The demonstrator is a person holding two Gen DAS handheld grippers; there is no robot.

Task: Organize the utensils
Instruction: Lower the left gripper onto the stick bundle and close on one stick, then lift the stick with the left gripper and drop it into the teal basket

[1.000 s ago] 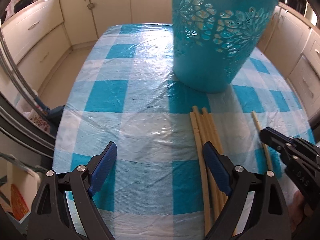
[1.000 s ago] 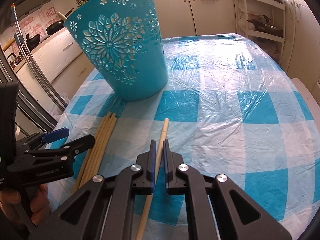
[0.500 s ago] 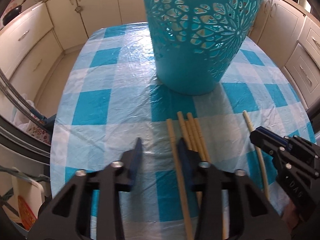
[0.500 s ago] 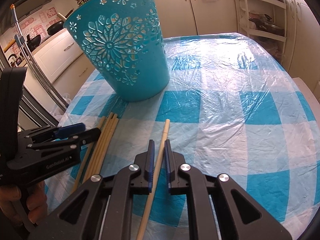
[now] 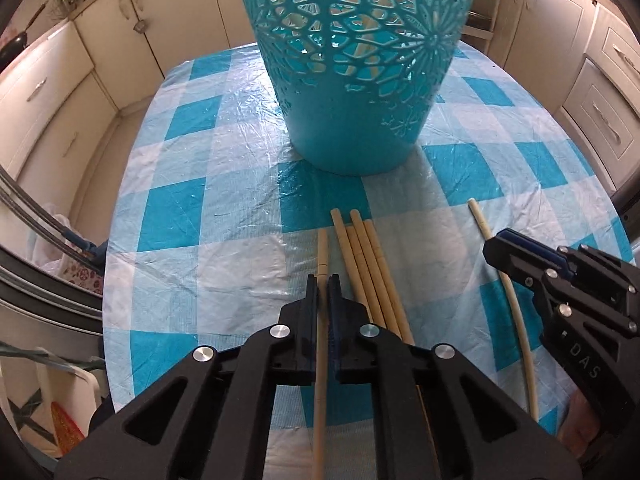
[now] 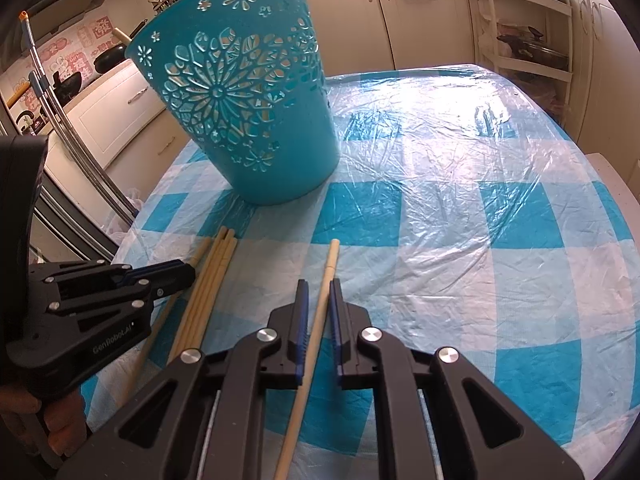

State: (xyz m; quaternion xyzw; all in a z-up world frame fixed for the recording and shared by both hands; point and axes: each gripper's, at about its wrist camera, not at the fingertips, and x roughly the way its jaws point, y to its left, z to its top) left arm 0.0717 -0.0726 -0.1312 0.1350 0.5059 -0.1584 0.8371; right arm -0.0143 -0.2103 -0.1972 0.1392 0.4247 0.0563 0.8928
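Observation:
A teal cut-out basket [image 5: 352, 128] [image 6: 260, 152] stands upright on the blue-checked tablecloth [image 5: 200, 200] [image 6: 480, 240]. In front of it lie several pale chopsticks in a bundle [image 5: 362, 256] [image 6: 212, 280]. My left gripper [image 5: 323, 278] [image 6: 188, 270] is shut on one chopstick [image 5: 323, 248] just left of the bundle, and the stick still rests on the cloth. Further right, my right gripper [image 6: 320, 284] [image 5: 492, 246] is shut on a separate chopstick [image 6: 330, 264] [image 5: 480, 220], which also lies on the cloth and points toward the basket.
Cream kitchen cabinets [image 5: 60, 100] surround the table. Steel handles [image 5: 40, 220] run past the table's left edge. An open shelf with a pan [image 6: 528, 52] stands at the back right. A person's fingers [image 6: 60, 428] hold the left gripper's handle.
The left gripper's jaws have gone from wide open to shut on the leftmost chopstick, and its view has swung toward the bundle and basket. The right gripper has stayed put.

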